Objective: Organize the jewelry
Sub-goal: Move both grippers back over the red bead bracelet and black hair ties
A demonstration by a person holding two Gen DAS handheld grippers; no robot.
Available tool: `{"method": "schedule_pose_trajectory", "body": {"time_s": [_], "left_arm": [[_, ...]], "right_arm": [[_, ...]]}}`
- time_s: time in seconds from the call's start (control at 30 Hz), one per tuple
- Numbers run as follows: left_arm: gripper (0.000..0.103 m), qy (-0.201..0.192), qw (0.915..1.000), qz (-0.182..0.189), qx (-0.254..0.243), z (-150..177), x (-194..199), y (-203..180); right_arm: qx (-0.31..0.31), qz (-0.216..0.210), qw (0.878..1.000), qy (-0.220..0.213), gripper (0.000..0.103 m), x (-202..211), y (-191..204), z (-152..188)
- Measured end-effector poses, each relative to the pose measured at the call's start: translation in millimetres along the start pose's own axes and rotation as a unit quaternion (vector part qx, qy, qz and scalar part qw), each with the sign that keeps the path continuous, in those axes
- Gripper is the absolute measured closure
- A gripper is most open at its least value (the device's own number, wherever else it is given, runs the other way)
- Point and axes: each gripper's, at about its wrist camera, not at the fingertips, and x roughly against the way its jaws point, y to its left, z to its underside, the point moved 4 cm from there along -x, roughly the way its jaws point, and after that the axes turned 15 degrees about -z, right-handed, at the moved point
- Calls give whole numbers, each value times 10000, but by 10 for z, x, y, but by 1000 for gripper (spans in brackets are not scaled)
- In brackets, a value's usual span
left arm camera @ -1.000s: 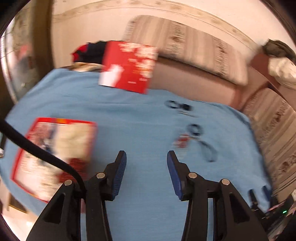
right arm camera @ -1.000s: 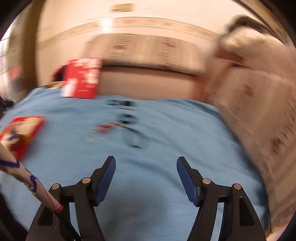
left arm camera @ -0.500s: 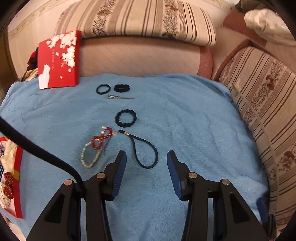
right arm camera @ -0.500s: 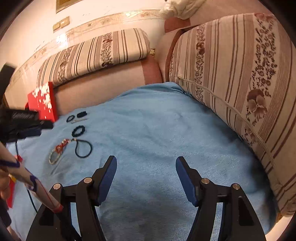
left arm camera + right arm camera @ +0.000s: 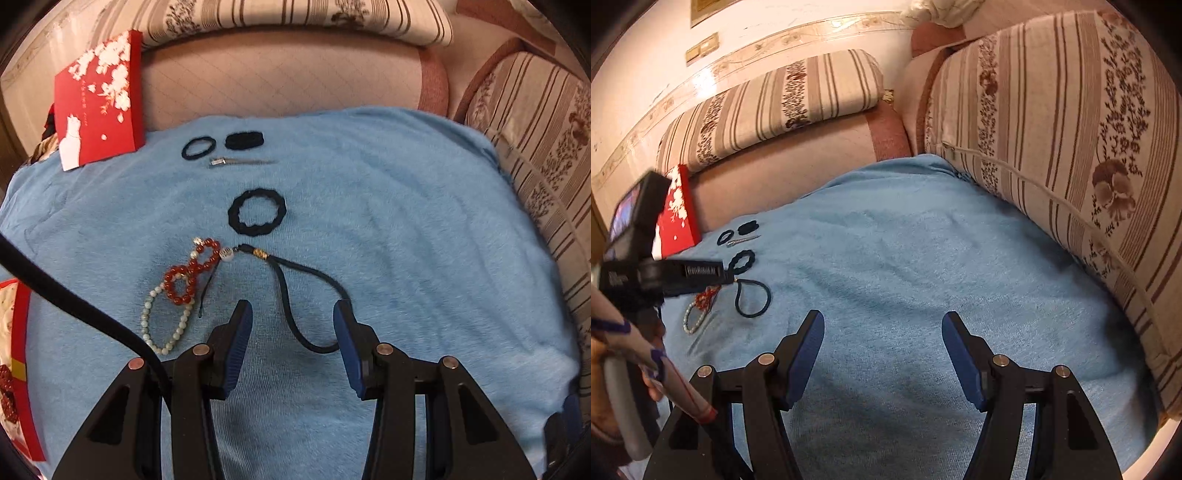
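Observation:
On the blue blanket [image 5: 406, 229] lie a red bead bracelet [image 5: 190, 271], a pale bead bracelet [image 5: 162, 325], a dark cord loop [image 5: 295, 288] with a gold clasp, a black scalloped hair tie [image 5: 257, 216], two smaller black hair ties [image 5: 198, 147] [image 5: 244, 140] and a silver hair clip [image 5: 236, 161]. My left gripper [image 5: 291, 314] is open and empty, its fingertips just over the near end of the cord loop. My right gripper [image 5: 882, 325] is open and empty over bare blanket, well right of the jewelry [image 5: 746, 280].
A red box lid [image 5: 99, 99] with white flowers leans on the sofa back at far left. The red box base [image 5: 14, 369] lies at the left edge. Striped cushions [image 5: 1052, 155] bound the blanket behind and on the right. A black cable [image 5: 74, 306] crosses the left wrist view.
The left gripper has swung right from the red box to the jewelry and come closer over the cord loop. The right gripper has turned right toward the cushion and steadied.

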Motion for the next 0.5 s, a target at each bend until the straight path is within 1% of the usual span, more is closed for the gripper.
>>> {"method": "schedule_pose_trajectory", "body": {"time_s": [0.07,0.13,0.23,0.3,0.33,0.4,0.43,0.5], "left_arm": [[59,88,9999,-10,-50,38,-64,14],[59,131,9999,94,59,53,-28,101],[59,69,9990,193,388,55,220,399],[59,-108,9983,159,557,102,500,756],[59,-207,9980,42,601,135,606,910],[57,-378,9965,-409,627,275,824,1309],[52,-391,9958,-572,603,349,880,1453],[51,-341,9942,-869,543,530,936,1723]], "right_arm": [[-58,32,10000,7,32,-29,-23,-12],[-92,68,9999,-26,32,-64,-40,-57],[-218,52,9997,-21,32,-130,-20,-114],[-272,-52,9996,-14,32,-172,41,-142],[-275,-108,9996,4,32,-197,87,-150],[-216,-184,9996,0,32,-227,189,-160],[-148,-248,9996,26,32,-252,268,-154],[-4,-332,9993,165,32,-318,405,-104]]}}
